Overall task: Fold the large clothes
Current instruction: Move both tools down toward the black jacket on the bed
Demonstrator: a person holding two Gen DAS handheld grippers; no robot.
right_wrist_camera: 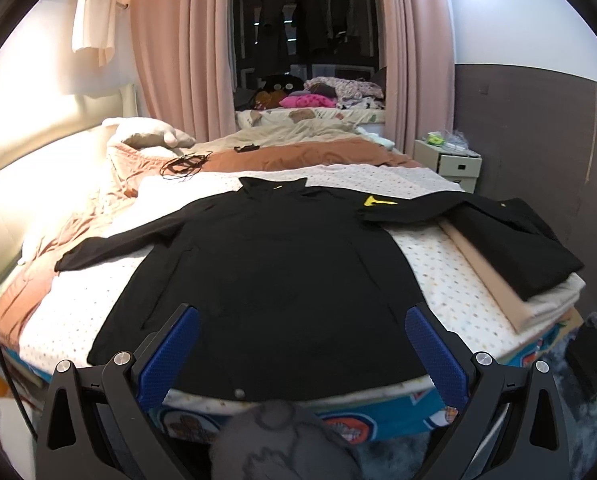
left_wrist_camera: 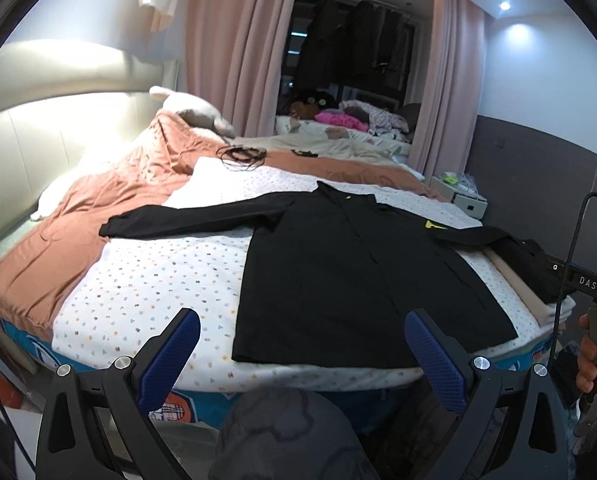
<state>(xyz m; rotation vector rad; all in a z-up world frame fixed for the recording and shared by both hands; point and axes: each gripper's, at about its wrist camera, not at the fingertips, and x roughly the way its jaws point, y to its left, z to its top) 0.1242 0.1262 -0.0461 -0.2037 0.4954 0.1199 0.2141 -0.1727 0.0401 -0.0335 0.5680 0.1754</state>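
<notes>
On the bed [right_wrist_camera: 438, 256] a black shirt [right_wrist_camera: 266, 272] lies spread flat beyond my left gripper [left_wrist_camera: 302, 352] and right gripper [right_wrist_camera: 302, 352], both spread wide, holding nothing.

Pink curtains [right_wrist_camera: 170, 52] frame a dark window [right_wrist_camera: 306, 20] (probably night).

The black jacket [right_wrist_camera: 266, 264] is matt cloth on a dotted cotton sheet [right_wrist_camera: 438, 256]. The gripper pads [left_wrist_camera: 438, 360] are blue, finely textured rubber.
</notes>
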